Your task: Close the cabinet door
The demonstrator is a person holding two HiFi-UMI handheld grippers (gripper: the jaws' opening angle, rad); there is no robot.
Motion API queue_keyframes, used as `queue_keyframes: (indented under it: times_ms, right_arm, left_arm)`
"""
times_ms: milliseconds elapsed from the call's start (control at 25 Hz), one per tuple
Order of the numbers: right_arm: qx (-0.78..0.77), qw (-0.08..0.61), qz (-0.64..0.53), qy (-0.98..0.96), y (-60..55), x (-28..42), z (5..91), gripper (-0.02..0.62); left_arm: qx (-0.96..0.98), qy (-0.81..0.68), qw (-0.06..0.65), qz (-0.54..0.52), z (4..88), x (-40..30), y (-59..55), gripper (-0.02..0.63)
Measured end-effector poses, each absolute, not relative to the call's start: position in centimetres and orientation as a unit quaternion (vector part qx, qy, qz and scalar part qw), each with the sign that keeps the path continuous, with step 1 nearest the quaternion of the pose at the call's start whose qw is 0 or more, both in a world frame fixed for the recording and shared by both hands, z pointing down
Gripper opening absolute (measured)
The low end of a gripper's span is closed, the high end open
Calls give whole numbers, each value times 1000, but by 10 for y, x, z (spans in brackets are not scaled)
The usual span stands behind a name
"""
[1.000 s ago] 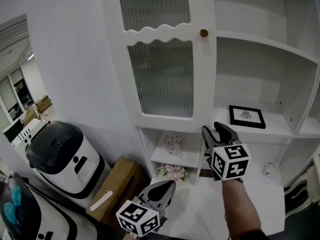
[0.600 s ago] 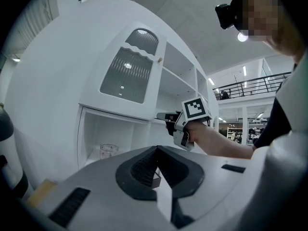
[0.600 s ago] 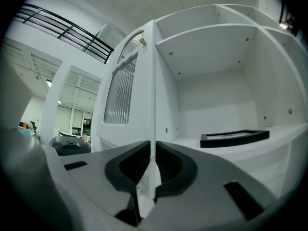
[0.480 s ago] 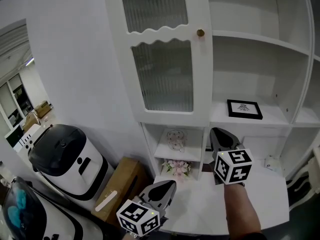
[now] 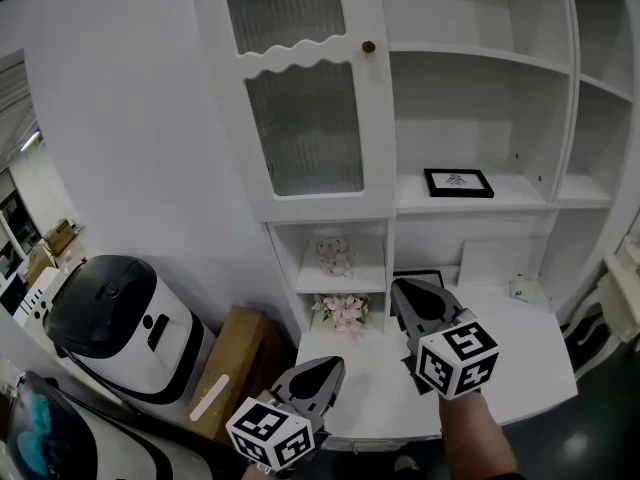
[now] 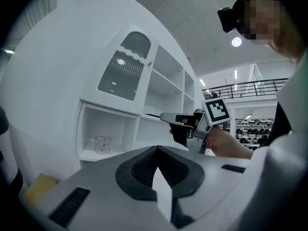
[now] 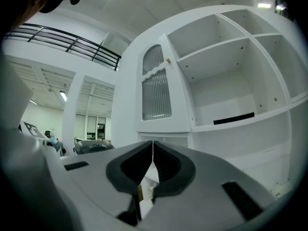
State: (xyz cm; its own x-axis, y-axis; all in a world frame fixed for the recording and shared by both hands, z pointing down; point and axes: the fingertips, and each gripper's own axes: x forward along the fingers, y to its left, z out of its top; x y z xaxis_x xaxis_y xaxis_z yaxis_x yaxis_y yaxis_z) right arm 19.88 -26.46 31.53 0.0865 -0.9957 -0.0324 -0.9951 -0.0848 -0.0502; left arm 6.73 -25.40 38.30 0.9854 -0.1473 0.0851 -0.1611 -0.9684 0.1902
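White cabinet (image 5: 480, 58) ahead, its door (image 5: 300, 128) open at eleven o'clock. My left gripper (image 5: 330, 366) was shut, empty; my right gripper (image 5: 405, 293) had just been closing its jaws on nothing. Risk: closed tips could skid off the smooth door.

A black-framed picture (image 5: 458, 182) lies on an open white shelf (image 5: 530, 196). Lower left, a clear patterned glass (image 5: 336, 256) stands in a cubby, with pink flowers (image 5: 343, 312) beneath it. A white tabletop (image 5: 530, 353) spreads below. Further left sit a cardboard box (image 5: 235, 363) and a white appliance with a black lid (image 5: 110, 318)
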Motion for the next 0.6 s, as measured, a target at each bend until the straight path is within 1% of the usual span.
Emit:
queue_keyframes:
  times_ms: [280,600]
  right_arm:
    - [-734,18,-15,679,-239,155,331,8]
    - [-740,16,-27,672,-220,125,343,6]
  left_arm:
    - [991,-63,115,32,397,40,-236,2]
    - [990,-55,129,29,406,16,-223,2]
